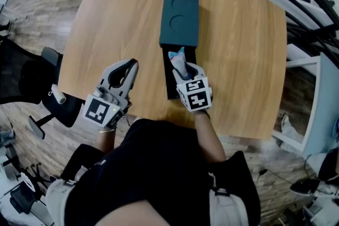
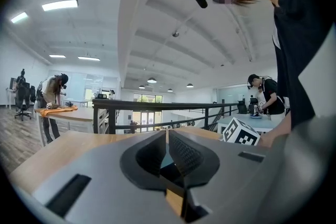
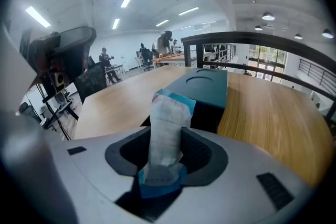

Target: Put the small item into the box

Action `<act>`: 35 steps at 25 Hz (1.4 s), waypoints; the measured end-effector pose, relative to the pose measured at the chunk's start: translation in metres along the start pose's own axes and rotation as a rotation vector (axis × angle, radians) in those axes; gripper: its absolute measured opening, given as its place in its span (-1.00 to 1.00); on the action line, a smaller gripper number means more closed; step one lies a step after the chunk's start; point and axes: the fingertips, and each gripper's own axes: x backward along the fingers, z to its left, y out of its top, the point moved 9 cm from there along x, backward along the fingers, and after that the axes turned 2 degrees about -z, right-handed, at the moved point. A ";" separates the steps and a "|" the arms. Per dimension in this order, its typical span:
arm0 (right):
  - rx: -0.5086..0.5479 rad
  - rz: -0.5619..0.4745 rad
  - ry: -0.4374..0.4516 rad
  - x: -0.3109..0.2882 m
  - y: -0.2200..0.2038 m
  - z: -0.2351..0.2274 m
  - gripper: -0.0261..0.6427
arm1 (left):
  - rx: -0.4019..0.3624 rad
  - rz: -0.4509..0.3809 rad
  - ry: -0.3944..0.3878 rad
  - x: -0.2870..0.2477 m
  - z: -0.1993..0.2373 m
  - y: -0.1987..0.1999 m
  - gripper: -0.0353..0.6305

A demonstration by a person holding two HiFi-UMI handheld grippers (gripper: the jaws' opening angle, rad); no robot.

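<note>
Small packet [image 3: 167, 128], white with blue ends, is pinched upright by the right gripper [image 1: 180, 64] over the open near end of the dark teal box [image 1: 180, 21], mid-table [image 1: 106, 18]. The left gripper [image 2: 167, 140], jaws pressed together on nothing, hangs by the table's near edge, left of the box.

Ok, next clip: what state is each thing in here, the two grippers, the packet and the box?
left gripper: shut, nothing between its jaws.
right gripper: shut on the packet.
packet: gripped upright, over the tray, not yet released.
box: open, with its dark inner tray showing at the end nearest the person.
</note>
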 end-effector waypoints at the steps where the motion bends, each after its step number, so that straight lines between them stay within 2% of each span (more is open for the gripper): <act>1: 0.000 0.010 -0.009 -0.001 0.000 0.000 -0.40 | -0.003 -0.003 -0.005 0.001 0.002 0.002 -0.82; 10: 0.079 0.129 -0.053 -0.014 -0.001 0.008 -0.40 | -0.017 -0.006 0.009 0.015 0.017 0.011 -0.82; 20: 0.093 0.163 -0.044 -0.017 -0.001 0.009 -0.39 | 0.007 -0.010 -0.013 0.013 0.019 0.013 -0.82; 29: 0.089 0.146 -0.044 -0.015 0.000 0.009 -0.35 | -0.010 -0.018 -0.020 0.012 0.020 0.018 -0.82; 35: 0.072 0.029 -0.055 0.000 0.016 0.011 -0.36 | -0.016 -0.024 -0.035 0.011 0.017 0.019 -0.82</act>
